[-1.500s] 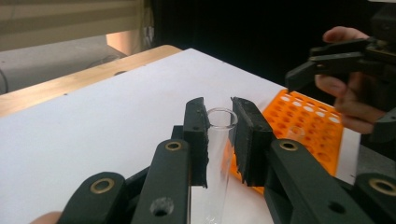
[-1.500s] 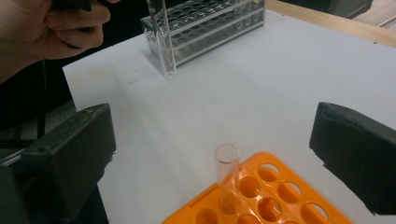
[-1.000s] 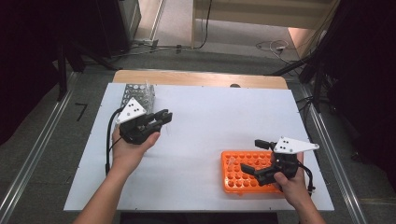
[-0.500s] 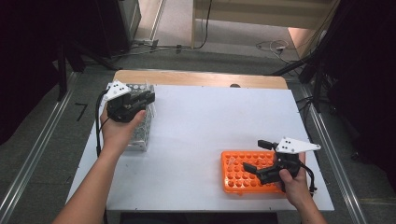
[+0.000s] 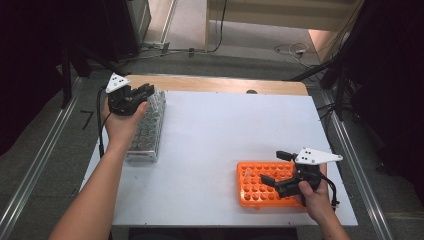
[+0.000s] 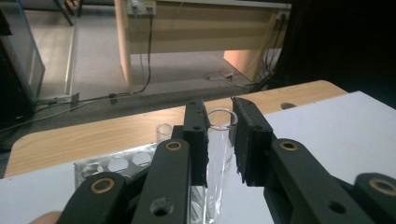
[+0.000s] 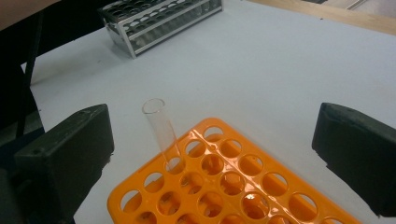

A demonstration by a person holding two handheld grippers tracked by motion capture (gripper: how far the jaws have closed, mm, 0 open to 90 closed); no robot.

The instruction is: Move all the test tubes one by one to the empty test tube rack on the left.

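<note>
Gripping test tube [image 6: 218,154] above metal rack [image 5: 145,131]

High view looks down over the white table [image 5: 210,145]; both gripper views sit close, sharing its metal rack [image 7: 159,18].

Your left hand [image 5: 122,122] covers near part of silver metal tube rack [image 5: 145,140] in high view. In left gripper view, bottom edge cuts off lower end of clear glass test tube [image 6: 217,158]; black jaws hide its sides, so contact hard to tell. In right gripper view, bottom edge cuts orange plastic tube rack [image 7: 280,196]; top edge cuts silver rack.
</note>
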